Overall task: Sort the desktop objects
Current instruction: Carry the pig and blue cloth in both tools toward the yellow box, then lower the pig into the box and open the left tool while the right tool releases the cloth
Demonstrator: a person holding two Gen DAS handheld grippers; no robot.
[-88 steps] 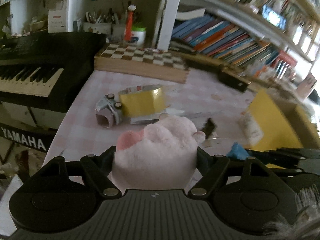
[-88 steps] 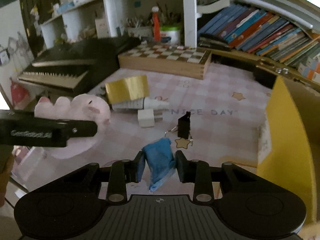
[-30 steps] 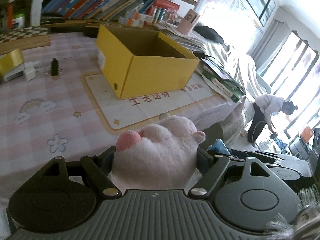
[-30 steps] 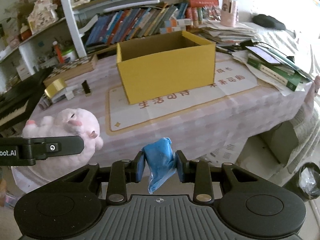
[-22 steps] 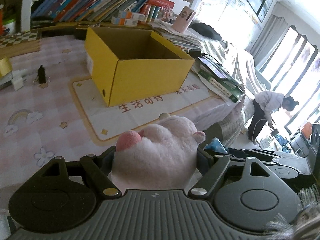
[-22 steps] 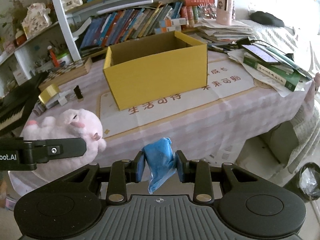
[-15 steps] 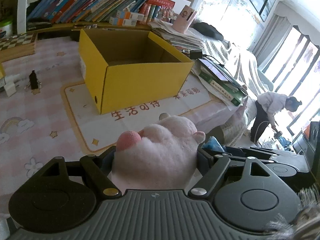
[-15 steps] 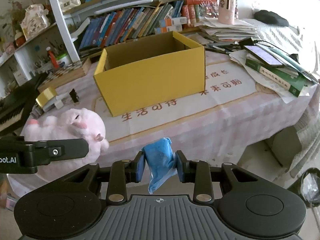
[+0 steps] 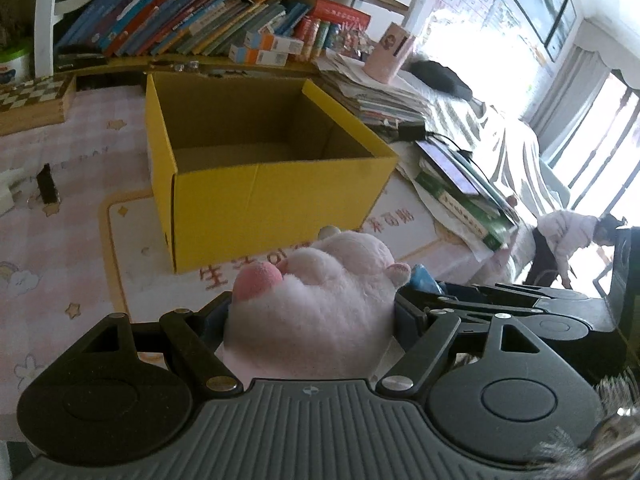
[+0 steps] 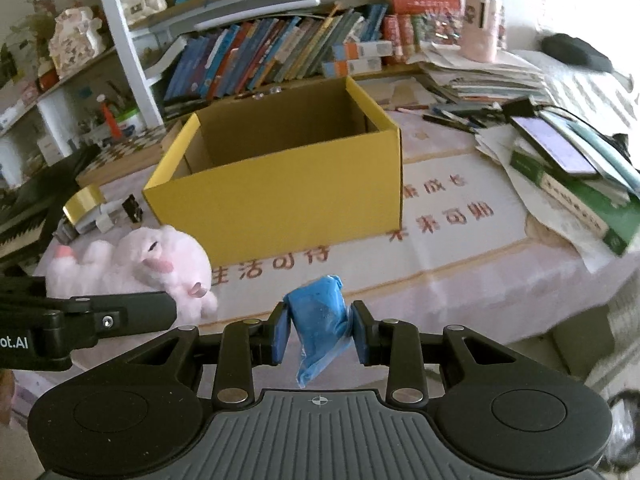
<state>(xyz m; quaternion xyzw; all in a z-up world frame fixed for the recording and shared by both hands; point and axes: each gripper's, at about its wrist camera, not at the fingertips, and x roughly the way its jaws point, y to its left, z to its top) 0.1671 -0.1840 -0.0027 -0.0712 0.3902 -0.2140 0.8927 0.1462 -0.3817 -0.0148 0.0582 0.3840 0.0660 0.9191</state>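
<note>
Your left hand-held gripper (image 9: 312, 316) is clamped on the pink plush toy (image 9: 316, 300), its jaws standing wide around the soft body, the toy's pink foot and rounded head poking forward between the fingers. From the right wrist view the same plush toy (image 10: 160, 264) hangs beside the left gripper's finger, just in front of the near wall of the yellow cardboard box (image 10: 280, 196).

Your right hand-held gripper (image 10: 320, 332) is pinched nearly closed on a blue crumpled bag (image 10: 318, 320), which bulges above the pads and trails a thin tail below them.

The yellow cardboard box (image 9: 256, 200) sits open-topped on the desk (image 9: 52, 248), which wears a pink checked cloth, and stands on a white mat with red characters (image 10: 440, 216). Its inside looks bare as far as either view shows.

To the left of the box on the desk lie a black binder clip (image 9: 47, 184), a roll of gold tape (image 10: 82, 200) and a chessboard (image 9: 30, 98). To the right of the box a stack of books and papers (image 10: 572, 176) rests on the desk, with a bookshelf (image 10: 280, 48) behind
</note>
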